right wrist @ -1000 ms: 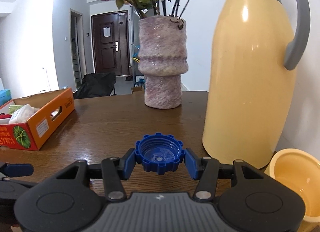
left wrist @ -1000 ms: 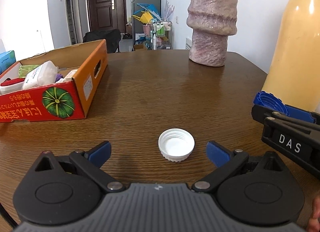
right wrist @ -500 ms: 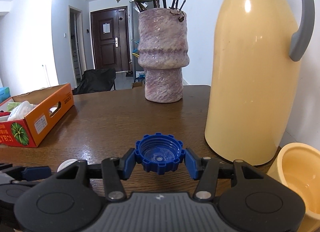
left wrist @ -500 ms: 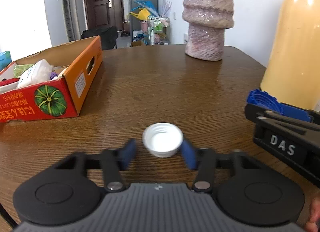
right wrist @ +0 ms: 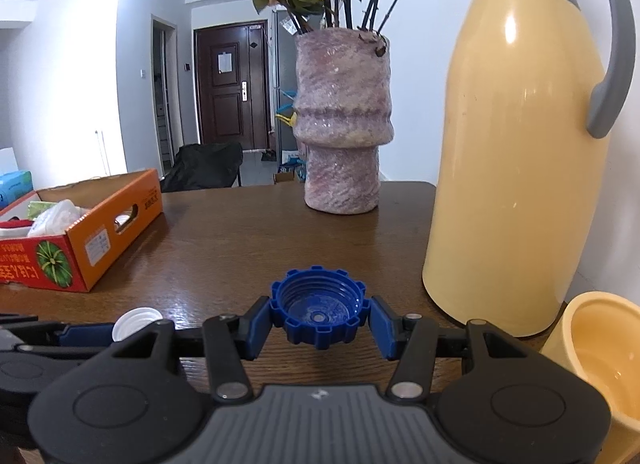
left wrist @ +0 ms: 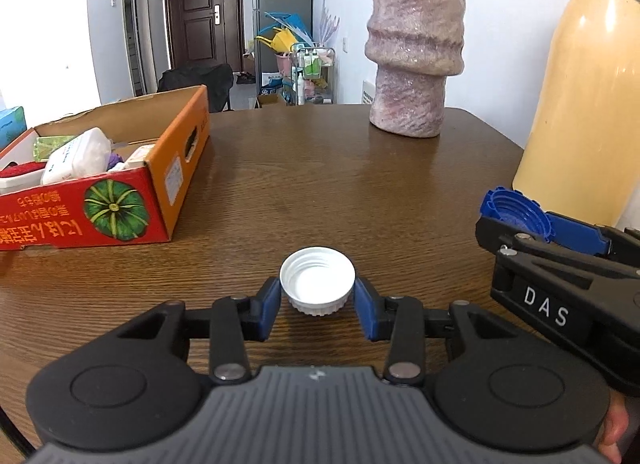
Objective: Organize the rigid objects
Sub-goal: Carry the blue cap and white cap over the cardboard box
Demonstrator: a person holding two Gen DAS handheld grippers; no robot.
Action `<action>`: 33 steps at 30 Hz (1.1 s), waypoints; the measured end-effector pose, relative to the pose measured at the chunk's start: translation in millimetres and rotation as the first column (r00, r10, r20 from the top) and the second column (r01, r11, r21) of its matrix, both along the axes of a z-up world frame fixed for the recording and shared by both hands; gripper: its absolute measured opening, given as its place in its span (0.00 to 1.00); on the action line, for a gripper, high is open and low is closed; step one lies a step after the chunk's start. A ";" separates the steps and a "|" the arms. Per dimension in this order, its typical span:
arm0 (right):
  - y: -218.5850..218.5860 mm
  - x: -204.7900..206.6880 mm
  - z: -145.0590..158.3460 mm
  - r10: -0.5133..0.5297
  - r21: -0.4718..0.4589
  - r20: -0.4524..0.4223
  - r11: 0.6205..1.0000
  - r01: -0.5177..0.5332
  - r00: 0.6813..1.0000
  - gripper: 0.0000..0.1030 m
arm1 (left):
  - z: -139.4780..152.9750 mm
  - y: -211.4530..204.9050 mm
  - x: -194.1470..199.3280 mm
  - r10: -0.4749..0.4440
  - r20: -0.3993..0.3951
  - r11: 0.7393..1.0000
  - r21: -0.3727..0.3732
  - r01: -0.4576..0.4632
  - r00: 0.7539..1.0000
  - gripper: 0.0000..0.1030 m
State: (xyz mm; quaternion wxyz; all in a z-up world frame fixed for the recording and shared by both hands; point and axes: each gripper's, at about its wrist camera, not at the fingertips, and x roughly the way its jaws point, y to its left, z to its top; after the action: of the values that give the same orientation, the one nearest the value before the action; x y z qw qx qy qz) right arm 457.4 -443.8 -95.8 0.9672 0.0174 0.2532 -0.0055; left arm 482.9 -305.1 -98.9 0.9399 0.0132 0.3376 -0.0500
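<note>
Your left gripper [left wrist: 318, 306] has its fingers [left wrist: 267, 308] clamped on the white cap [left wrist: 317, 279], one blue pad on each side of its ribbed wall. The cap sits open side up at the near middle of the bench [left wrist: 340, 183], and whether it rests on the wood or is just clear of it cannot be told. Gripping across the wall is sound: the cap is rigid and the ribs give the pads purchase.

Your right gripper [right wrist: 319, 324] has its fingers [right wrist: 256, 322] clamped on the blue cap [right wrist: 319, 314], also open side up, carried above the bench just in front of the yellow flask [right wrist: 516, 167]. The notched rim sits between the pads, so it is unlikely to spin out.

The cardboard box [left wrist: 120, 187] stands well apart at the left, already holding a white bottle [left wrist: 76, 161] and other small goods — in my judgement it is the destination for both caps. The vase [left wrist: 416, 63] stands at the far side, clear of any path to the box.

Change from a second ago: your left fingers stood wide apart, either side of the white cap and not touching it; half a second ago they were closing in, and now they are on it. Your right grip on the blue cap is unchanged — same hold, same place.
</note>
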 end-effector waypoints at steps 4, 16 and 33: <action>7.9 -6.8 2.9 0.002 -0.006 0.032 1.000 -0.002 0.999 0.50 | 1.7 13.7 -3.7 0.021 -0.001 1.000 -0.006 -0.021 1.000 0.40; 55.9 -28.9 11.6 0.037 0.022 0.089 0.999 -0.039 0.995 0.50 | 15.3 69.2 -17.2 0.102 0.045 0.995 -0.020 -0.101 0.994 0.40; 145.7 -46.4 21.3 0.093 0.067 0.162 0.992 -0.105 0.982 0.50 | 42.6 169.0 -33.8 0.209 0.131 0.978 -0.040 -0.206 0.969 0.40</action>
State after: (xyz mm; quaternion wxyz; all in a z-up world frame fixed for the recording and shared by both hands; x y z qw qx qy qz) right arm 410.9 -298.2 -74.4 0.9820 0.0417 0.1761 0.0538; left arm 449.1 -136.1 -56.3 0.9606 -0.0309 0.2726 0.0452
